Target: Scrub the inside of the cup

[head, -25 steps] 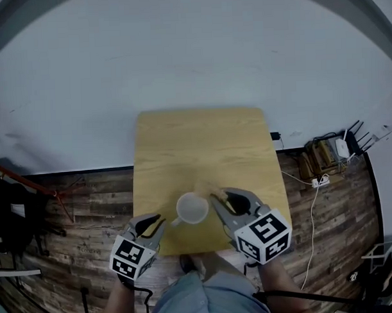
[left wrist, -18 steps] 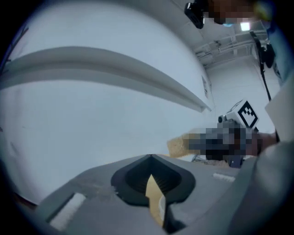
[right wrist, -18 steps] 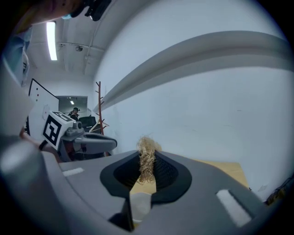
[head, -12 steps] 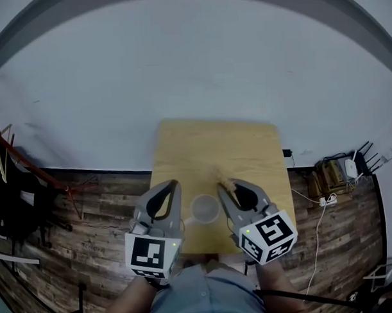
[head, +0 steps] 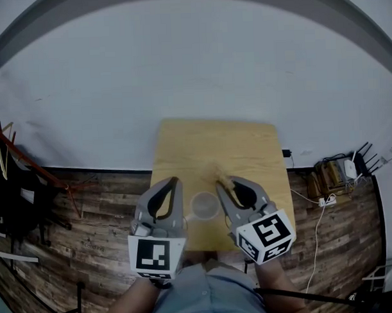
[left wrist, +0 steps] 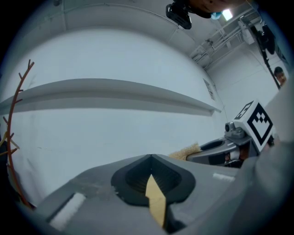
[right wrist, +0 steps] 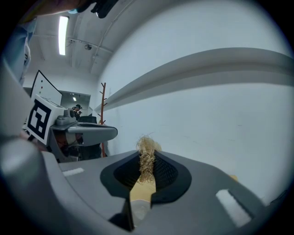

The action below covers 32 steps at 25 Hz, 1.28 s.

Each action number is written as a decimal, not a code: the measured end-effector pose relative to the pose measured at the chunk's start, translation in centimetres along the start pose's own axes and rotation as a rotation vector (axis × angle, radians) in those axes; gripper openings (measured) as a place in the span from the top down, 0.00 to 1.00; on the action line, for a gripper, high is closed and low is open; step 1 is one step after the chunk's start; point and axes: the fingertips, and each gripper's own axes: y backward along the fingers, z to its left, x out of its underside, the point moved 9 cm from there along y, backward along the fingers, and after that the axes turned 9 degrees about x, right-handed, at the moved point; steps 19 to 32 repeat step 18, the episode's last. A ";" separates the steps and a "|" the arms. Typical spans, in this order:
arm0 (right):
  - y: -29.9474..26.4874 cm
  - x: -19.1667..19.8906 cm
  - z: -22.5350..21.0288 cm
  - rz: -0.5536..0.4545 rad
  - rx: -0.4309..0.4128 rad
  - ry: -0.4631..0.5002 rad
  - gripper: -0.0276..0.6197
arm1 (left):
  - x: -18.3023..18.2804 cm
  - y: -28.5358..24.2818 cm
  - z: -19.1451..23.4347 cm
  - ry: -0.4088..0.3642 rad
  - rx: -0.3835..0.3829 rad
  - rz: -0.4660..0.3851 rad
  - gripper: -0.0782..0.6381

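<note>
A white cup (head: 205, 205) stands upright on the wooden table (head: 215, 142) near its front edge. In the head view it shows between my two raised grippers. My left gripper (head: 175, 183) is held up at the cup's left, shut with nothing in its jaws (left wrist: 150, 159). At the cup's right, my right gripper (head: 226, 185) is shut on a brush (right wrist: 147, 158). The brush's tan bristles (head: 217, 172) stick out past the fingertips, above the table and just beyond the cup. The bristles (left wrist: 186, 151) also show in the left gripper view beside the right gripper (left wrist: 239, 142).
The small table stands against a white wall. Dark wooden floor lies on both sides. A red coat stand (head: 6, 153) is at the left. Cables, a power strip (head: 323, 201) and a router (head: 350, 168) lie on the floor at the right. The person's legs are at the table's front edge.
The left gripper was low and open at the cup's left; it has risen, levelled and shut empty. The right gripper rose a little with the brush. The cup stayed put.
</note>
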 end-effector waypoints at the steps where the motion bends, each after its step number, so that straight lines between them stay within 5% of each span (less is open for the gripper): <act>1: 0.0 0.0 0.1 0.000 -0.002 0.001 0.87 | 0.0 0.1 -0.1 -0.003 0.001 0.001 0.86; 32: -0.6 0.1 0.0 0.000 0.006 0.006 0.87 | -0.2 -0.2 -0.1 -0.030 0.018 -0.004 0.86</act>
